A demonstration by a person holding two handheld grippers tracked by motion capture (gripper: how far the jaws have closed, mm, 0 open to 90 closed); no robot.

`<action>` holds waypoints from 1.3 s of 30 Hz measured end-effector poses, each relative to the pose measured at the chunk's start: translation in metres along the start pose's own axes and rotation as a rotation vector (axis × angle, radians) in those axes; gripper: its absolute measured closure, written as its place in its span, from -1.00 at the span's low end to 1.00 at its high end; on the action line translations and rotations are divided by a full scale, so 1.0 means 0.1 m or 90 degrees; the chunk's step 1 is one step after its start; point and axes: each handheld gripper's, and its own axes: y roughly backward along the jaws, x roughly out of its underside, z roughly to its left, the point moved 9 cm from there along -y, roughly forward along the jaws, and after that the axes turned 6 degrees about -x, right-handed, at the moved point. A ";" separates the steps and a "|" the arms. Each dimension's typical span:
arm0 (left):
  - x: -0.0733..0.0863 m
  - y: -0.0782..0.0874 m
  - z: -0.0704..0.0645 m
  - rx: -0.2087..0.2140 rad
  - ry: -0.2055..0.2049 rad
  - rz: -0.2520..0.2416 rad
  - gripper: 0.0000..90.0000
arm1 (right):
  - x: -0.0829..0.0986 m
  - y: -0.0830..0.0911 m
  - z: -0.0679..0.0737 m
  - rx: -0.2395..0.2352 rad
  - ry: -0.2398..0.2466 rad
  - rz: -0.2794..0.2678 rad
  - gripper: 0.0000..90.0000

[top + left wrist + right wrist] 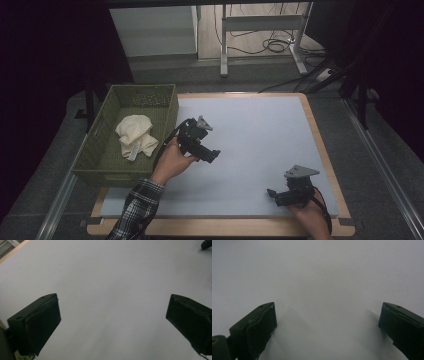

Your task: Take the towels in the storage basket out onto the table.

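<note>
A cream cloth lies crumpled inside the green basket at the table's left. My left gripper hovers just right of the basket over the pale mat, pointing right; its jaws stand wide apart and hold nothing. Near the front right corner my right gripper rests low on the mat, pointing left, and it too is open with nothing between its jaws. The tip of the right gripper shows at the top right of the left gripper view.
The mat covers a wooden table with a bare rim. Beyond the far edge stand a metal desk frame and loose cables on the floor. Dark curtains close in both sides.
</note>
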 end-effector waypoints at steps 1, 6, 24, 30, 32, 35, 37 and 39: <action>0.00 0.01 0.04 -0.001 0.005 0.000 -1.00 | 0.00 0.00 0.00 0.000 0.000 0.000 -0.96; 0.00 0.11 0.27 -0.020 0.022 0.000 -1.00 | 0.00 0.00 0.00 0.000 0.000 0.000 -0.96; 0.24 0.26 0.98 -0.090 0.095 0.018 -1.00 | 0.00 0.00 0.00 0.000 0.000 0.000 -0.96; 0.40 0.35 1.31 -0.118 0.133 0.022 -1.00 | 0.00 0.00 0.00 0.000 0.000 0.000 -0.96; 0.42 0.36 1.35 -0.123 0.137 0.022 -1.00 | 0.00 0.00 0.00 0.000 0.000 0.000 -0.96; 0.49 0.40 1.49 -0.140 0.143 0.026 -1.00 | 0.00 0.00 0.00 0.000 0.000 0.000 -0.96; 0.53 0.42 1.57 -0.146 0.147 0.028 -1.00 | 0.00 0.00 0.00 0.000 0.000 0.000 -0.96; 0.59 0.44 1.66 -0.154 0.153 0.032 -1.00 | 0.00 0.00 0.00 0.000 0.000 0.000 -0.96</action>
